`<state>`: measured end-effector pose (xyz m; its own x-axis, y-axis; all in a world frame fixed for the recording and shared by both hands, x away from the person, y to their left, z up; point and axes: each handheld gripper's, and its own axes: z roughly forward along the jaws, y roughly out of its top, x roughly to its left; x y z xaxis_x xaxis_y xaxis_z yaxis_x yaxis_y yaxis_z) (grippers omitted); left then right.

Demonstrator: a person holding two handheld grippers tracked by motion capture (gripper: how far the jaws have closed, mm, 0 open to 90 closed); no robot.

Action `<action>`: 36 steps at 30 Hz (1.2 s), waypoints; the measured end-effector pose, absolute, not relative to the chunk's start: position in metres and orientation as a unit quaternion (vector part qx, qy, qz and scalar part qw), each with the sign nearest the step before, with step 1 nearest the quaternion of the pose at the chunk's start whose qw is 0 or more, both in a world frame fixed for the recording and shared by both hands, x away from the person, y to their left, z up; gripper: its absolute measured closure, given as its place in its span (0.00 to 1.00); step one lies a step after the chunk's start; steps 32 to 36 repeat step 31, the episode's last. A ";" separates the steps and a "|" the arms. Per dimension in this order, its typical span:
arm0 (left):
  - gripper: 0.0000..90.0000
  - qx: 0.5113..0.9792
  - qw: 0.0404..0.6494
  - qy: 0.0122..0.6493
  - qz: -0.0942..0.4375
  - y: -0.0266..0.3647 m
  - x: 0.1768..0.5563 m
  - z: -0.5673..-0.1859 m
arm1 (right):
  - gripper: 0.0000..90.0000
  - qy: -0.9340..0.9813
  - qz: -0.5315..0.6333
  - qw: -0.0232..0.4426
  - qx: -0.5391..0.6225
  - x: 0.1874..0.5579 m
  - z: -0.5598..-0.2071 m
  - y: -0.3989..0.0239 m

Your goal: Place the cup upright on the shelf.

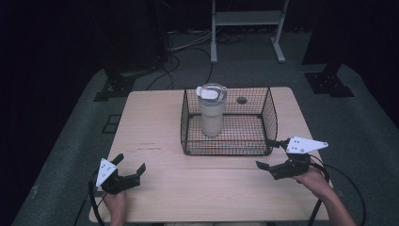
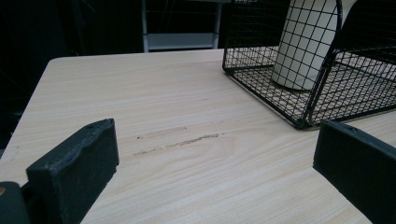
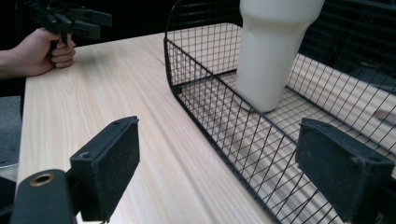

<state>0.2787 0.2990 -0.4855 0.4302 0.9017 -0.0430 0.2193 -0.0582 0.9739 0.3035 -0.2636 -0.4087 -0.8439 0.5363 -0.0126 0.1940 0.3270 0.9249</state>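
A cream tumbler (image 1: pixel 211 109) with a clear lid stands upright inside a black wire basket (image 1: pixel 229 148) at the back middle of the wooden table (image 1: pixel 160 127). My left gripper (image 1: pixel 129 163) rests open near the front left corner, well short of the basket. My right gripper (image 1: pixel 265 153) is open just off the basket's front right corner. In the left gripper view the tumbler (image 2: pixel 306 44) shows through the basket (image 2: pixel 299 100) mesh. In the right gripper view the basket (image 3: pixel 219 126) wall lies between the jaws, the tumbler (image 3: pixel 273 51) behind it, and the left gripper (image 3: pixel 93 23) far off.
A round hole (image 1: pixel 242 100) sits in the tabletop behind the basket. Scuff marks (image 2: pixel 180 140) streak the wood at left centre. A white frame stand (image 1: pixel 247 28) and cables (image 1: pixel 188 49) lie on the dark floor beyond the table.
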 end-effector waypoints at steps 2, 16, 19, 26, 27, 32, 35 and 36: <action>0.00 0.654 0.536 0.429 0.318 0.299 0.279 -0.486 | 0.15 0.798 0.534 0.154 0.232 0.301 -0.414 -0.267; 0.00 0.657 0.532 0.428 0.318 0.298 0.279 -0.485 | 0.15 0.787 0.544 0.147 0.252 0.288 -0.436 -0.276; 0.00 0.657 0.532 0.428 0.319 0.298 0.279 -0.486 | 0.15 0.788 0.541 0.146 0.254 0.285 -0.441 -0.277; 0.00 0.660 0.528 0.427 0.322 0.297 0.279 -0.485 | 0.15 0.802 0.518 0.147 0.256 0.280 -0.454 -0.273; 0.00 0.660 0.528 0.427 0.322 0.297 0.279 -0.485 | 0.15 0.802 0.518 0.147 0.256 0.280 -0.454 -0.273; 0.00 0.660 0.526 0.430 0.321 0.297 0.279 -0.485 | 0.15 0.804 0.516 0.149 0.254 0.275 -0.457 -0.271; 0.00 0.660 0.526 0.430 0.321 0.297 0.279 -0.485 | 0.15 0.804 0.516 0.149 0.254 0.275 -0.457 -0.271; 0.00 0.660 0.526 0.430 0.321 0.297 0.279 -0.485 | 0.15 0.804 0.516 0.149 0.254 0.275 -0.457 -0.271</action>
